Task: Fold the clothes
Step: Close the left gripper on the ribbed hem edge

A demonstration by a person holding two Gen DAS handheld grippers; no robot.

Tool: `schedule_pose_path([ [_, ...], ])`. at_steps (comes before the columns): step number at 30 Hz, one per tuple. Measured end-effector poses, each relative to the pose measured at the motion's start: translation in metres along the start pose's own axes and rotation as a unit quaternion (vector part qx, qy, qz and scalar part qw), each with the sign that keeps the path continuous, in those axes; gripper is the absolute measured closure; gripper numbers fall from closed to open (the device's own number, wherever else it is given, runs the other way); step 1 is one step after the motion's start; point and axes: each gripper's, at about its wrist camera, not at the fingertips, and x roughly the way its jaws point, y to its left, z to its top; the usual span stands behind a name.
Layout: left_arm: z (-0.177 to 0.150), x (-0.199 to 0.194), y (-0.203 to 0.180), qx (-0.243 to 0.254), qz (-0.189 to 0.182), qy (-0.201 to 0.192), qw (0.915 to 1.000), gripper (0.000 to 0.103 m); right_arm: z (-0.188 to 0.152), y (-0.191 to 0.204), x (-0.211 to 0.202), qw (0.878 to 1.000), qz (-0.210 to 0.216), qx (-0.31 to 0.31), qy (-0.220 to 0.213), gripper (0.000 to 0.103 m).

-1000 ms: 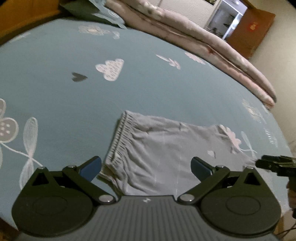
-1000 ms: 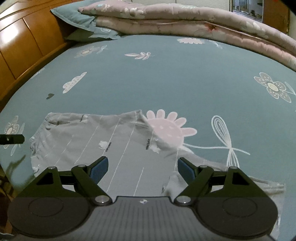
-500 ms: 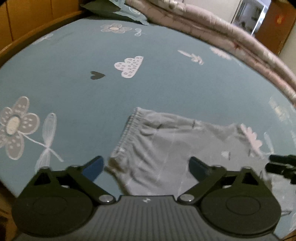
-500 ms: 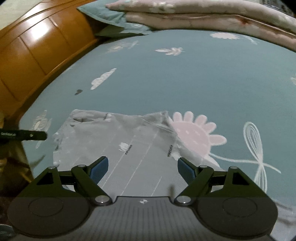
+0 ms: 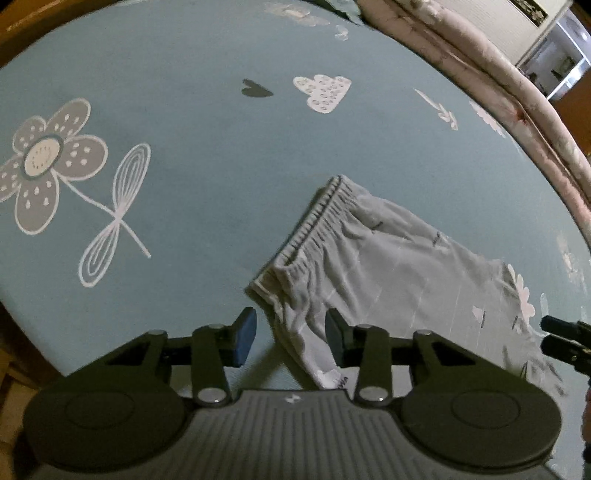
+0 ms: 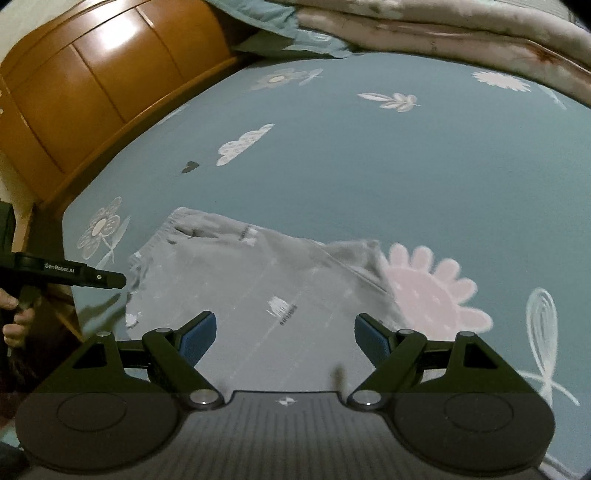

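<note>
- A pair of grey shorts (image 5: 399, 266) is spread flat on the sheet (image 5: 207, 177), near the bed's front edge, with the gathered waistband (image 5: 317, 221) towards the left side.
- In the right wrist view the shorts (image 6: 258, 288) are seen lying between a grey flower print and a pink flower print (image 6: 432, 291); the far hem partly covers the pink one.
- The left gripper (image 5: 290, 334) is pointed down at the near waistband corner. Its jaws are closing, and a fold of the grey fabric is seen between them; the right-hand pad lies against the cloth, while a gap is left at the blue pad (image 5: 245, 334). A firm pinch is not shown.
- The right gripper (image 6: 284, 338) is held wide open over the middle of the shorts; nothing is gripped, and cloth is seen in the gap beyond the pads.
- The left gripper (image 6: 88, 277) is also seen from the side at the left edge of the right wrist view, just beside the waistband, held by a hand (image 6: 16, 317).
- A folded quilt (image 6: 424, 26) is laid along the far side of the bed, and a wooden headboard (image 6: 103, 74) is seen at the left.
</note>
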Motion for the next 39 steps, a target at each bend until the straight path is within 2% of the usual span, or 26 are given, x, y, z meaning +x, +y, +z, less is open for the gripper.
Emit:
schedule_pose_path([
  [7,0.007,0.017,0.026,-0.022,-0.051,0.016,0.9984,0.064,0.017,0.022,0.013,1.0,0.002,0.004,-0.007,0.017],
  [13,0.01,0.026,0.033,-0.022,-0.084,0.008,0.9962,0.061,0.02,0.027,0.03,1.0,-0.006,-0.002,0.014,0.017],
  [17,0.014,0.03,0.042,-0.034,-0.125,0.001,0.9916,0.047,0.023,0.027,0.038,1.0,-0.005,-0.001,0.02,0.017],
  [22,0.019,0.035,0.041,-0.02,-0.149,-0.007,0.9886,0.045,0.023,0.032,0.042,1.0,-0.003,-0.004,0.028,0.017],
  [25,0.02,0.037,0.034,0.012,-0.145,-0.008,0.9893,0.048,0.021,0.033,0.043,0.999,-0.006,-0.01,0.036,0.017],
  [27,0.02,0.037,0.031,0.031,-0.139,-0.004,0.9898,0.074,0.022,0.035,0.044,0.999,-0.007,-0.012,0.037,0.017],
  [33,0.021,0.027,0.03,0.033,-0.133,-0.008,0.9905,0.077,0.024,0.049,0.049,0.998,0.012,-0.044,0.037,0.017],
  [39,0.023,0.014,0.023,0.042,-0.125,-0.015,0.9911,0.077,0.028,0.075,0.064,0.994,0.074,-0.075,0.038,0.017],
])
